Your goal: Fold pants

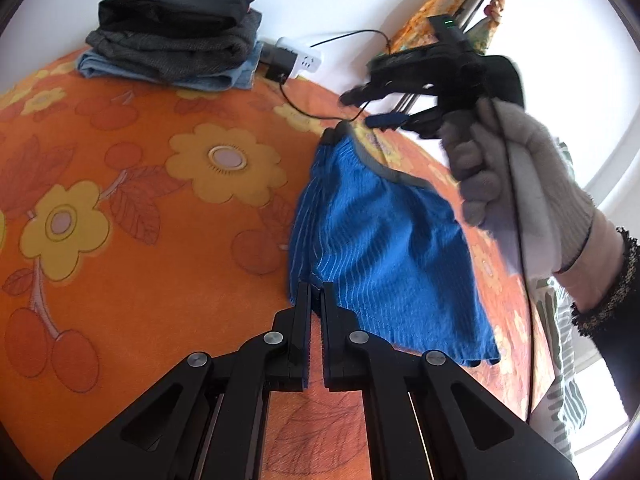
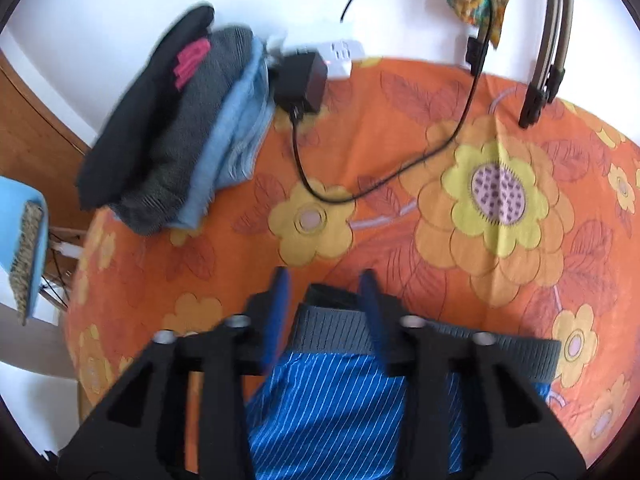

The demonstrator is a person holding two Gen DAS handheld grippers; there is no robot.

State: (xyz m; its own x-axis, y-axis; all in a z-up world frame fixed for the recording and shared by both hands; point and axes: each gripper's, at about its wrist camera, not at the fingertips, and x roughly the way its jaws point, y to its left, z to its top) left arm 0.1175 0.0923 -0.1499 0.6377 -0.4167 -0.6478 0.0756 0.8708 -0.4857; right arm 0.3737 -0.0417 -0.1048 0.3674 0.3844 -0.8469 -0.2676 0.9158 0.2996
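Note:
Blue striped shorts (image 1: 376, 240) with a grey waistband lie on the orange flowered tablecloth (image 1: 140, 220). My left gripper (image 1: 317, 292) is shut on the hem edge of the shorts. In the left wrist view my right gripper (image 1: 360, 108), held by a gloved hand (image 1: 516, 184), hovers just above the waistband end, its jaws apart. In the right wrist view the right gripper (image 2: 326, 284) is open, its blue fingers straddling the grey waistband (image 2: 336, 332) of the shorts (image 2: 332, 412) without closing on it.
A stack of folded clothes (image 1: 172, 48) sits at the table's far left, also in the right wrist view (image 2: 176, 128). A white power strip with a black adapter (image 2: 304, 76) and a black cable (image 2: 400, 176) lie behind. Tripod legs (image 2: 540, 80) stand at the far right.

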